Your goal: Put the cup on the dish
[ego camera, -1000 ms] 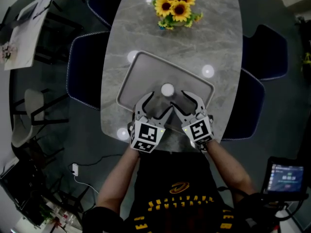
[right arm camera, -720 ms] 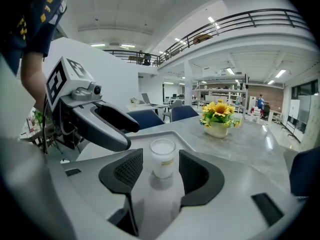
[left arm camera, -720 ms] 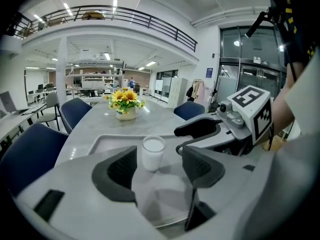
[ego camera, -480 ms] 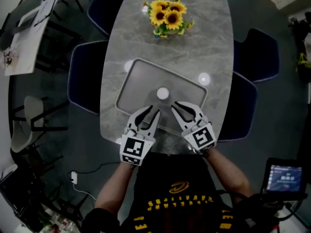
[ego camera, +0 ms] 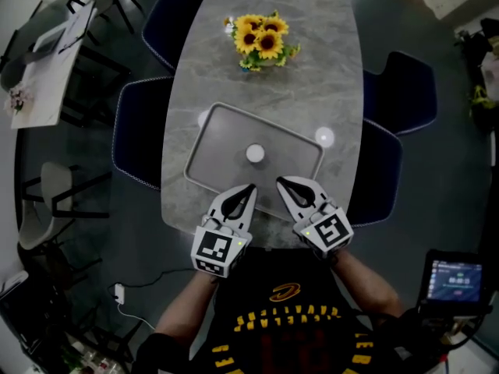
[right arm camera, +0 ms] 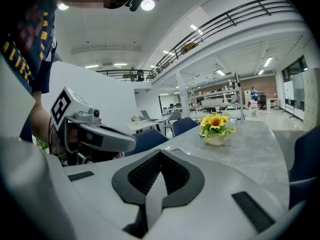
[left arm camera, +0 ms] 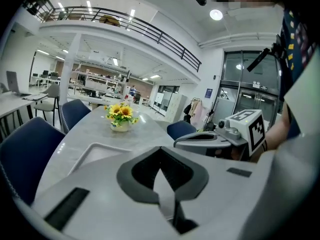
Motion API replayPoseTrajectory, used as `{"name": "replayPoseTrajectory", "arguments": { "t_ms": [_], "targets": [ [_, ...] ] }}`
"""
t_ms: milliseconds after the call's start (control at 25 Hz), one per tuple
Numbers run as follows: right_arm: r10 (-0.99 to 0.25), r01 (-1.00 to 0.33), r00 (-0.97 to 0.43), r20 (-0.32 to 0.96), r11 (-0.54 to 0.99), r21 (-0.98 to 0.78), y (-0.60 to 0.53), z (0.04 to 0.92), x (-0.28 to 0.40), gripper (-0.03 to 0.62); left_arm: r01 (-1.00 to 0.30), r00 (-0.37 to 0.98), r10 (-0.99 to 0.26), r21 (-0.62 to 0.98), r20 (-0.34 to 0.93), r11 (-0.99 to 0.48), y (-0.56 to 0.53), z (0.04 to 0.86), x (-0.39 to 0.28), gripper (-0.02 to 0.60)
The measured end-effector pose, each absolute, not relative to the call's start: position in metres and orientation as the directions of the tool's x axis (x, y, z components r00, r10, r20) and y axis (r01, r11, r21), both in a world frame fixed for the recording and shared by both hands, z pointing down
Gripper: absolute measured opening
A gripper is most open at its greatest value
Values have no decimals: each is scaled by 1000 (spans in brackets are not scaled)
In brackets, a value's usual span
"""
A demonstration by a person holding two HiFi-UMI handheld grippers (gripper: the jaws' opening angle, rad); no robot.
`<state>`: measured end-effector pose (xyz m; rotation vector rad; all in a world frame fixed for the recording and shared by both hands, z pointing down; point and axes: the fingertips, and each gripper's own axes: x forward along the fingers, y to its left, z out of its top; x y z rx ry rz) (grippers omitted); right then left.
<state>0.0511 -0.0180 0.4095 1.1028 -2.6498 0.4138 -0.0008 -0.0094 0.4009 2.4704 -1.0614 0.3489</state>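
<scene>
Holds the left gripper [ego camera: 249, 188] and right gripper [ego camera: 281, 181] side by side over the near edge of the grey table [ego camera: 312, 68], tips at the near rim of the tray [ego camera: 214, 142]. Has just closed both pairs of jaws: fingers pressed together, nothing between them. Leaves a small white round spot [ego camera: 255, 153] mid-tray, ahead of both tips, possibly the cup, too blurred to tell. Keeps sunflowers [ego camera: 261, 39] at the far end.
</scene>
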Motion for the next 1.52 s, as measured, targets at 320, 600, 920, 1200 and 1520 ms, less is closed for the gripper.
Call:
{"name": "replayPoseTrajectory", "arguments": {
  "t_ms": [320, 600, 920, 1200, 1520],
  "targets": [
    [-678, -748, -661, 320, 629, -211, -10, 389, 59, 7, -720, 693, -621, 306, 365, -623, 6, 381, 8, 2],
    [-683, -740, -671, 289, 643, -199, -8, 364, 64, 8, -718, 696, -646, 292, 313, -633, 0, 356, 12, 2],
    [-696, -737, -675, 246, 649, -186, -10, 342, 64, 8, -712, 701, -652, 338, 290, -615, 0, 335, 13, 2],
    [-700, -737, -676, 229, 646, -200, -11, 338, 66, 8, -710, 703, -651, 331, 287, -621, -1, 328, 18, 2],
    [-696, -731, -683, 223, 647, -219, -9, 341, 72, 8, -708, 706, -637, 329, 310, -625, 5, 337, 26, 2]
  ]
}}
